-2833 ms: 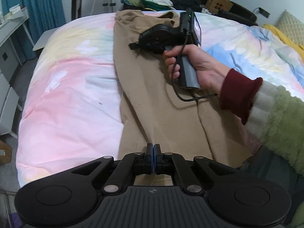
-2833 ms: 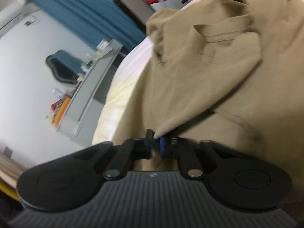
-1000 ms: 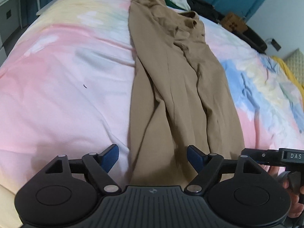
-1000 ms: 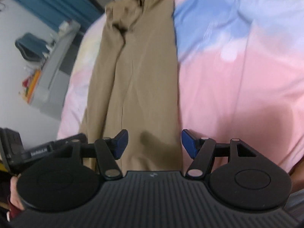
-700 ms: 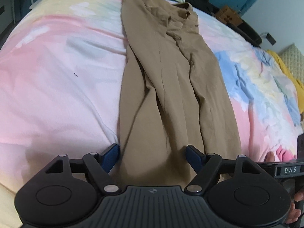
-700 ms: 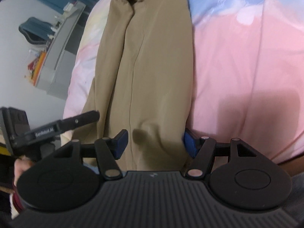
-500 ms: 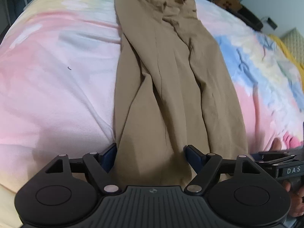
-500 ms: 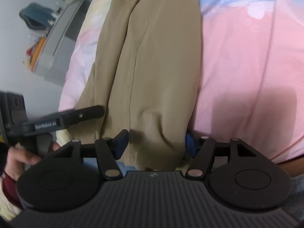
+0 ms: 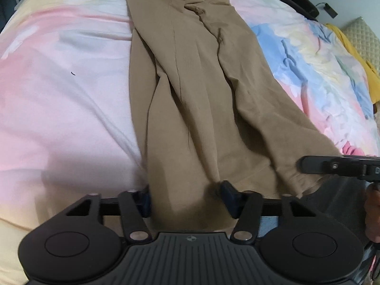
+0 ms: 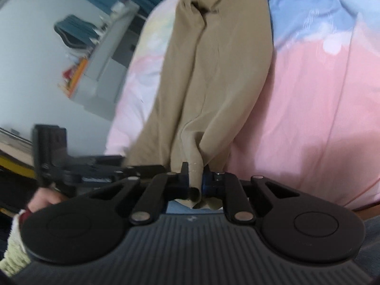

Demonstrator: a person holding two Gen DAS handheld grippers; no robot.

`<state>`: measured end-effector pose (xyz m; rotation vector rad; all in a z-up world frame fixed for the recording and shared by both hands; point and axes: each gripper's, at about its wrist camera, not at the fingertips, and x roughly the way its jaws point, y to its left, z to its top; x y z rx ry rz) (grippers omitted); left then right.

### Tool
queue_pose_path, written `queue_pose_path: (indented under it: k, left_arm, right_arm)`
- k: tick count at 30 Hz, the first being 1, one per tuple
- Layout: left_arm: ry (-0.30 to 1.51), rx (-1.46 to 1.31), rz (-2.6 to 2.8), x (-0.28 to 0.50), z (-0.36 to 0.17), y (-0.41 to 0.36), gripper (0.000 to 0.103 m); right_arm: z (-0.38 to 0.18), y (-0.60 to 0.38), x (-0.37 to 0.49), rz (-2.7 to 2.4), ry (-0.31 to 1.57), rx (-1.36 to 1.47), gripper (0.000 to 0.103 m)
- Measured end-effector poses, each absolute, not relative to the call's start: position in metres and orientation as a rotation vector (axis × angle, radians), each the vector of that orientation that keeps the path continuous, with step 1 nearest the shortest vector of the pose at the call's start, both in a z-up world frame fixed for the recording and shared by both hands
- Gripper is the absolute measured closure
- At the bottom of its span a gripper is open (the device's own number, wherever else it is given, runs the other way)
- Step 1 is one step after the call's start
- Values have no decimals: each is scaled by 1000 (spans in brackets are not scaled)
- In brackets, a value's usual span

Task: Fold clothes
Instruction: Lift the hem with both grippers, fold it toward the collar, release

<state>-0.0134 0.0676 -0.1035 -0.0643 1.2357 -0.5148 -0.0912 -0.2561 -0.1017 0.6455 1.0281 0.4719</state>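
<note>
Tan trousers (image 9: 197, 99) lie lengthwise on the bed (image 9: 59, 95). Your right gripper (image 10: 196, 181) pinches 1 hem; left gripper (image 9: 185, 199) is spread, straddling the other. Lift now and the legs skew.

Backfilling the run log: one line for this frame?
stage: hem grasp | left gripper: open, straddling tan trousers | right gripper: shut on hem | bed

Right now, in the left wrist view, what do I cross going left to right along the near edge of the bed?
Pink bedspread → left tongs, open astride the tan trousers hem → right tongs' black arm → person's hand.
</note>
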Motion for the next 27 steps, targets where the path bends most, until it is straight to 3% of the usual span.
queue_pose_path:
  k: [1, 4, 7, 19, 27]
  left_arm:
    - [1237, -69, -512, -13, -102, 68, 65]
    - [1217, -92, -516, -14, -95, 69, 82]
    - [1181, -141, -526, -17, -80, 68, 91]
    - [883, -348, -569, -69, 27, 97, 96]
    - [851, -378, -629, -155, 36, 109, 96]
  right_arm:
    - [-98, -259, -93, 475, 1013, 651, 91]
    - [-82, -271, -100, 483, 964, 662, 92]
    - [-67, -283, -106, 488, 917, 663, 92]
    - [-1, -316, -141, 480, 731, 598, 92]
    - [-13, -330, -212, 492, 712, 659, 92]
